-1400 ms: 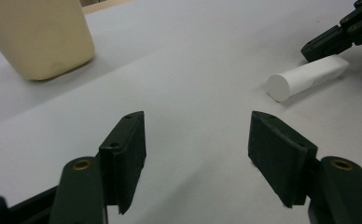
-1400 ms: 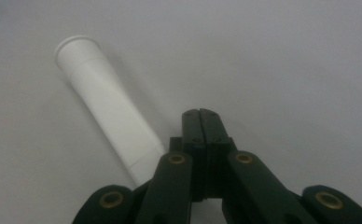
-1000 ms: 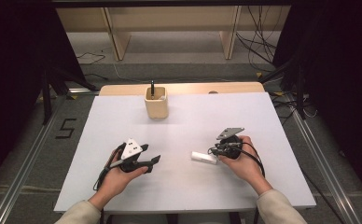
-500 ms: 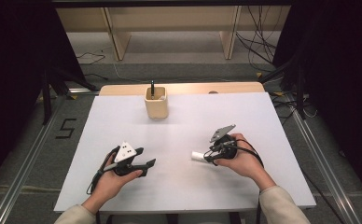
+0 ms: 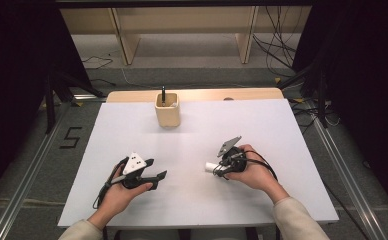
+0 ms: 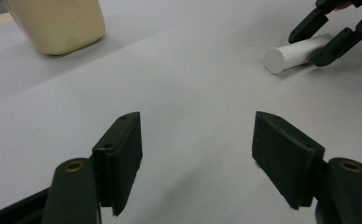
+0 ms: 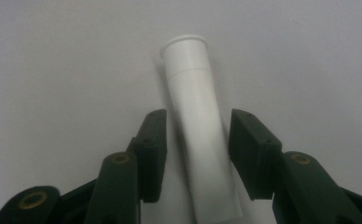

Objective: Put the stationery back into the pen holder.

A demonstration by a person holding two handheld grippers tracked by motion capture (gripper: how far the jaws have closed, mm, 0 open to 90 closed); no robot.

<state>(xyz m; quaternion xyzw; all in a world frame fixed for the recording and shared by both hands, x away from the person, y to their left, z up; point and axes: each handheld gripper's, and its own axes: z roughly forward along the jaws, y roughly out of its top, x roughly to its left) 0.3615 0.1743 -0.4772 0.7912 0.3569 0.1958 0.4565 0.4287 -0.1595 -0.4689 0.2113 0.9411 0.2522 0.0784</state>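
Observation:
A white tube (image 5: 211, 166) lies flat on the white table (image 5: 207, 130), right of centre. My right gripper (image 5: 221, 170) is low over it and open. In the right gripper view its jaws straddle the tube (image 7: 198, 93) with a narrow gap on each side, and the tube's rimmed end points away from the gripper (image 7: 198, 116). My left gripper (image 5: 158, 168) rests near the front left, open wide, with nothing between its jaws (image 6: 195, 135). In the left gripper view the tube (image 6: 291, 53) and the right gripper (image 6: 307, 46) sit at the upper right.
A cream-coloured cup (image 5: 167, 111) stands at the back centre of the table with a dark pen (image 5: 163, 93) upright in it; the cup (image 6: 55, 23) is at the upper left of the left gripper view. Wooden shelving and cables lie beyond the table.
My right gripper has edged left and tilted down over the tube, which has shifted slightly left. The left gripper has barely moved.

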